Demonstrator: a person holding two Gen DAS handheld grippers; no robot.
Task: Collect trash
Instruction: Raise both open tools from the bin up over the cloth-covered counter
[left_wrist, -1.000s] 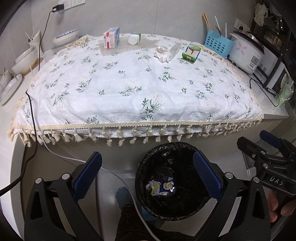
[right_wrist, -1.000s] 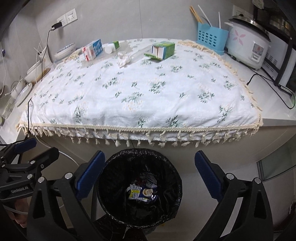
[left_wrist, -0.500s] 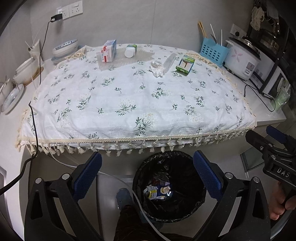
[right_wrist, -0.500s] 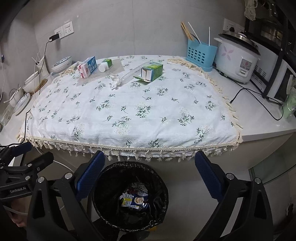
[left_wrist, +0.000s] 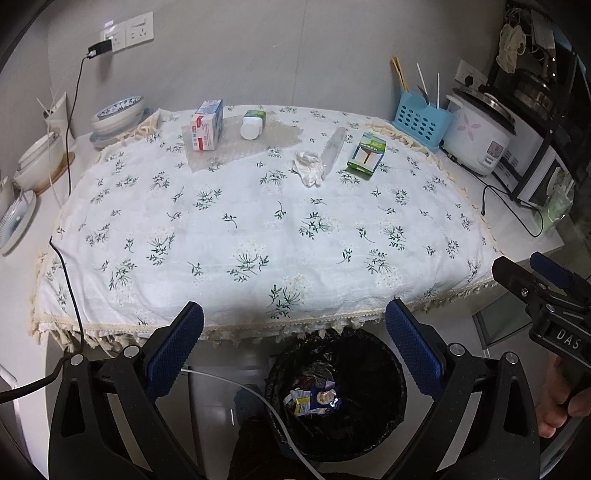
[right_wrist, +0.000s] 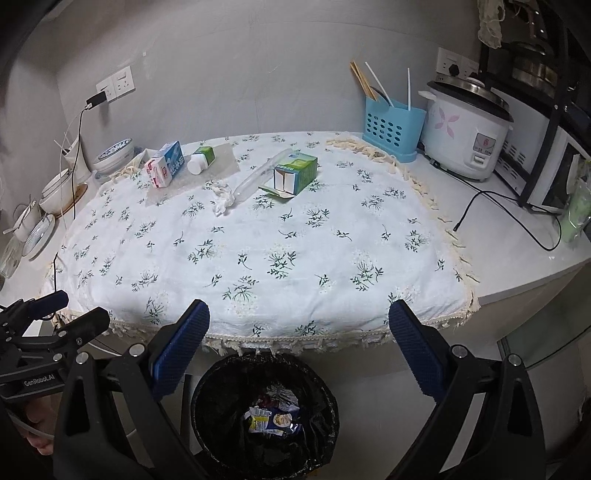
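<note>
Right wrist view alone shows carton's (right_wrist: 295, 172) open flaps.

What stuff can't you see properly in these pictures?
- Trash bin: in the right wrist view its near rim is cut off by the bottom edge; the wrappers inside are too small to read.
- Red-and-blue carton: the print is too small in both views.
- Right tool: in the left wrist view the frame's right edge cuts it off.
</note>
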